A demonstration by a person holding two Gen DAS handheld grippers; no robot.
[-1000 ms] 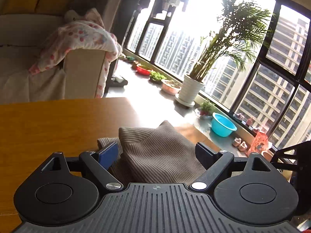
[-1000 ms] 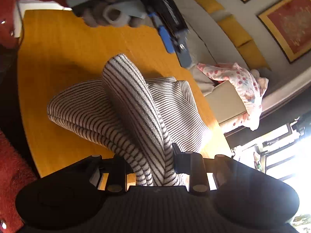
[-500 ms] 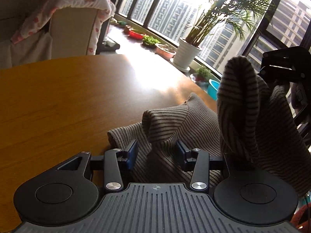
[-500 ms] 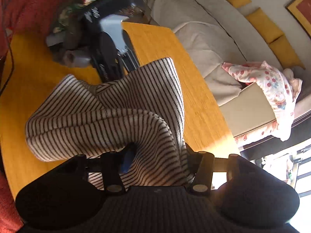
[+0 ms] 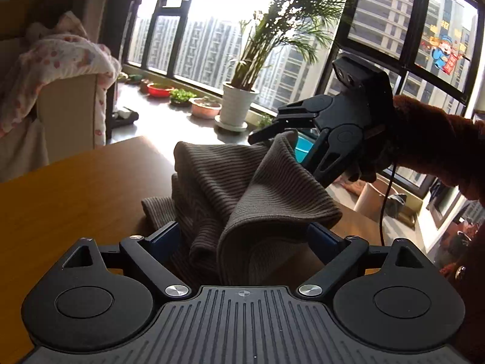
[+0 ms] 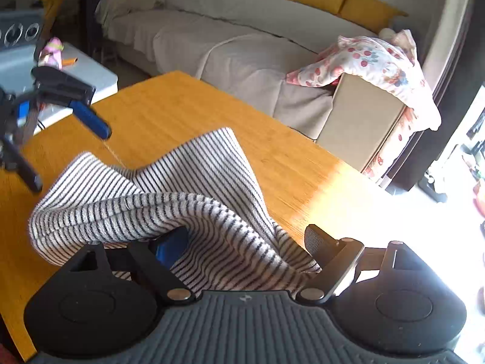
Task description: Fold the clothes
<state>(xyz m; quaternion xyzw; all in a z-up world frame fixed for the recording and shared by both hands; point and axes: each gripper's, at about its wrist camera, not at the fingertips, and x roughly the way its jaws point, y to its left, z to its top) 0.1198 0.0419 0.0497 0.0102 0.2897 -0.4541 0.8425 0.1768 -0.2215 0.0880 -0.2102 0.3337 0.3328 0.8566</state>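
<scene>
A: Where's the garment rn?

B: Striped knit garment (image 6: pixel 169 200) is bunched on the wooden table (image 6: pixel 188 112), near the table's edge by the window side. Part of it is humped up off the top, w/ a fold hanging forward.

A: Left gripper?

B: Left gripper (image 5: pixel 245 236) has its jaws spread wide and opening. A drooping fold of the garment (image 5: pixel 257 200) sits between the blue pads, but the pads aren't pressing it; gap on both sides. In the right wrist view the same tool (image 6: pixel 60 121) shows at far left, above the table, fingers apart, nothing pinched.

A: Right one?

B: Right gripper (image 6: pixel 242 242) jaws also wide, opening. Cloth drapes over the left blue pad and lies across the space between the fingers; the other finger stands clear of the fabric. No squeeze visible. From the left wrist view the right gripper (image 5: pixel 282 139) is raised at the top of the cloth peak, fingers parted, fabric edge right at its tips. Can't tell if it's touching.

A: Who's holding it?

B: A hand in a fuzzy reddish-brown sleeve (image 5: pixel 433 148).

A: Bkgd?

B: Sofa (image 6: pixel 242 48) w/ yellow cushions, floral blanket (image 6: pixel 376 60) over its arm, potted palm (image 5: pixel 242 97) by the window.
</scene>
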